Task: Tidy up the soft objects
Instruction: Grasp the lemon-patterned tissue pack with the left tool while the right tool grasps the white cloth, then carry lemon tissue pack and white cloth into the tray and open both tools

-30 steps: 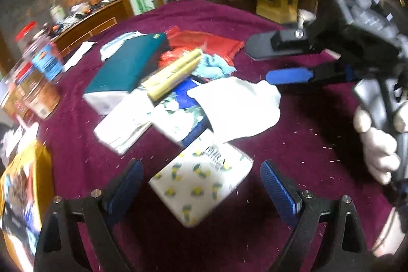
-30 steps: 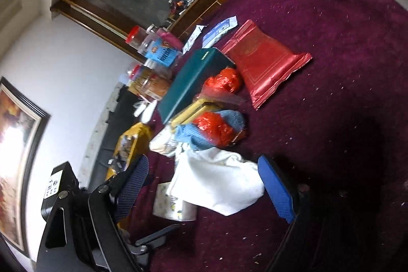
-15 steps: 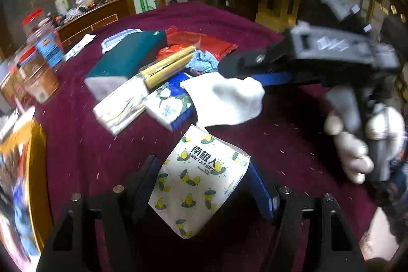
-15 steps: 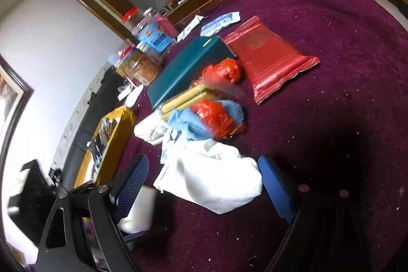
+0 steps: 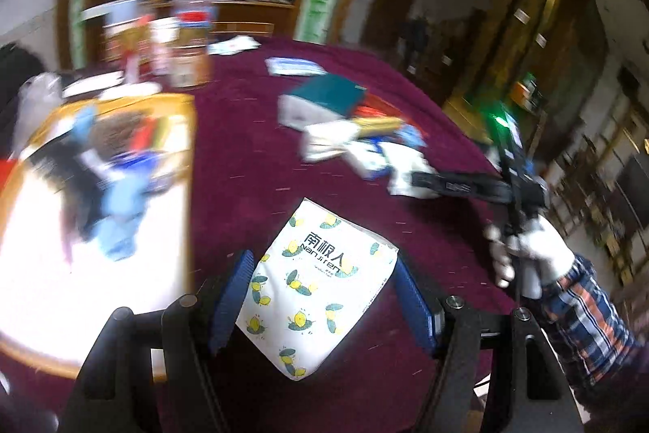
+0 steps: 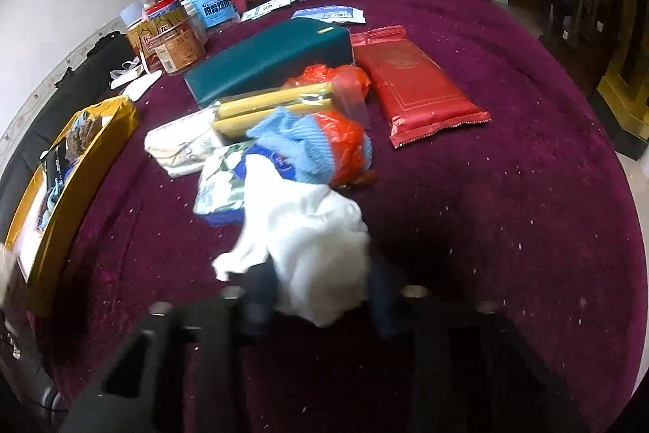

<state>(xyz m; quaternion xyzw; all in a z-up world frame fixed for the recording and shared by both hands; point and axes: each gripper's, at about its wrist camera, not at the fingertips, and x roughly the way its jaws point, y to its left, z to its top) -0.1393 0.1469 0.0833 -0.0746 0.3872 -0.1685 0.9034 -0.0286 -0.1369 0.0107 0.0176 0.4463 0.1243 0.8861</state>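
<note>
Both grippers angle downward — left (image 5: pixel 320 295) clamps tissue pack (image 5: pixel 316 283), right (image 6: pixel 316 307) pinches white cloth (image 6: pixel 320 250).

Round table (image 6: pixel 507 189), maroon cloth: teal box (image 6: pixel 267 57) mid-pile, red pouch (image 6: pixel 417 88) right of it, jars (image 6: pixel 178 35) left, yellow box (image 6: pixel 87 165) further left.

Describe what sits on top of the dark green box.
A crumpled red plastic bag and yellow packets overlap the dark green box at its near edge; the rest of its top shows bare. What lies beneath it is hidden.
</note>
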